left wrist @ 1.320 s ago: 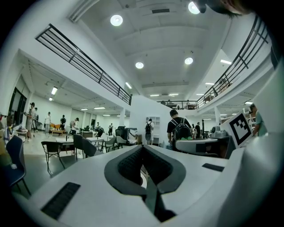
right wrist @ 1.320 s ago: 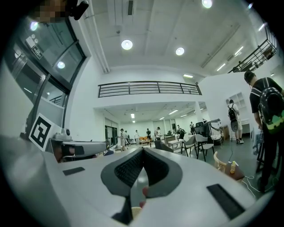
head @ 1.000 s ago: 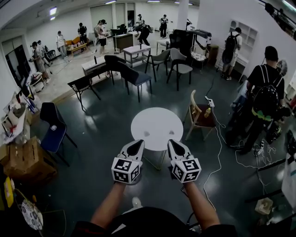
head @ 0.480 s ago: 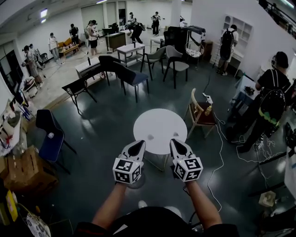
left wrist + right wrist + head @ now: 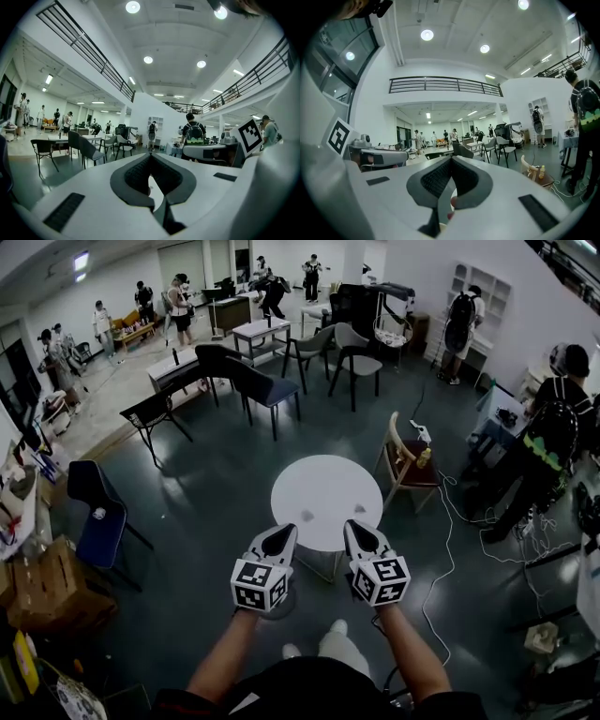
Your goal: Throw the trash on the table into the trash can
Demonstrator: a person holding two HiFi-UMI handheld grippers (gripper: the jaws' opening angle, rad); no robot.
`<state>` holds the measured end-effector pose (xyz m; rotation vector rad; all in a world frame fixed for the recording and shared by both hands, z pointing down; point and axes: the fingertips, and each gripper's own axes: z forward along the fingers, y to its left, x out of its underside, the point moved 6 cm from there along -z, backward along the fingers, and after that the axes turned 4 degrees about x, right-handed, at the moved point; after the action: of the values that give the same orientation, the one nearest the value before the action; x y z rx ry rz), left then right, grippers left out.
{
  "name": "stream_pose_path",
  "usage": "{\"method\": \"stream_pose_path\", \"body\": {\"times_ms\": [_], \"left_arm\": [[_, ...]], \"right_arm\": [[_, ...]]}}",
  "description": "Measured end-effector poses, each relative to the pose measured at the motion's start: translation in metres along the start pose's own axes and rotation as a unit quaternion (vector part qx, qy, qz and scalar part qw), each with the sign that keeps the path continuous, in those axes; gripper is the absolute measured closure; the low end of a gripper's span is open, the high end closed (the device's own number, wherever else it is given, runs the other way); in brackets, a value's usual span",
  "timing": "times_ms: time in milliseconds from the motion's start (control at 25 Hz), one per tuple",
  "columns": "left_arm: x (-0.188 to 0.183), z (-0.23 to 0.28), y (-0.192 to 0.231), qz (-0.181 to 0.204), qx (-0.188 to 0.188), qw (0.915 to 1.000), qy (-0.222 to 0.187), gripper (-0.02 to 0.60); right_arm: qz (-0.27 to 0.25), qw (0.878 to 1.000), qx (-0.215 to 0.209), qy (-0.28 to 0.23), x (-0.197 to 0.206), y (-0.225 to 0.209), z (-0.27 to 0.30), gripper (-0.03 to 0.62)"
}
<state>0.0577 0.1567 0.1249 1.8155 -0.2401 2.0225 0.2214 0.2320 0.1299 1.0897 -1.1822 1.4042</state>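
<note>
Left fingers (image 5: 133, 176): clenched, tips meeting, nothing between. Right fingers (image 5: 433, 180): clenched likewise, empty. Both pairs side by side at the near edge of the round white surface (image 5: 323, 479). Trash (image 5: 307, 516): two small dark bits on the surface, just ahead of the fingers, one before each pair; too small to identify. Chair (image 5: 412, 482): beyond the right fingers, beside the surface, bottle (image 5: 424, 463) on its seat. Blue chair (image 5: 98, 512): well left of the left fingers.
</note>
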Motion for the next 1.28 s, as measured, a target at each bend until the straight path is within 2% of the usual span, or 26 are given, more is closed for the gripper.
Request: {"method": "stream_pose_path", "body": {"times_ms": [360, 880, 1280], "left_arm": [[0.003, 0.055, 0.001, -0.002, -0.003, 0.9998, 0.017, 0.568], [0.021, 0.169, 0.017, -0.023, -0.013, 0.9981, 0.055, 0.568], [0.068, 0.246, 0.039, -0.05, -0.014, 0.9942, 0.094, 0.568]], "right_arm": [[0.003, 1.0, -0.003, 0.015, 0.003, -0.052, 0.034, 0.576], [0.009, 0.998, 0.001, 0.058, 0.023, -0.155, 0.108, 0.576], [0.014, 0.995, 0.023, 0.097, 0.069, -0.223, 0.162, 0.576]]}}
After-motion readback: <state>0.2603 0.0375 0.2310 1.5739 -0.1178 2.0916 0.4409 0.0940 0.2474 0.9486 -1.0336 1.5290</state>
